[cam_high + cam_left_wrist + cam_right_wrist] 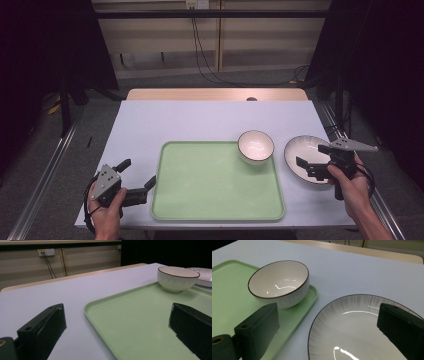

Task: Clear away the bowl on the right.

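A light green tray (215, 207) lies on the white table, toward its near edge. A white bowl (255, 146) with a dark rim stands in the tray's far right corner, also seen as the bowl (177, 278) and the bowl (279, 283). A white plate (303, 155) with a dark rim rests on the table just right of the tray, the same plate (357, 332) up close. My right gripper (310, 161) hovers open over that plate. My left gripper (137, 173) is open at the tray's near left edge, one jaw over the tray (140, 322), the other over the table.
The white table (200, 120) has bare room behind the tray and on its left side. A wooden strip (215, 94) runs along its far edge. Dark curtains and metal rails flank the table; cables hang at the back wall.
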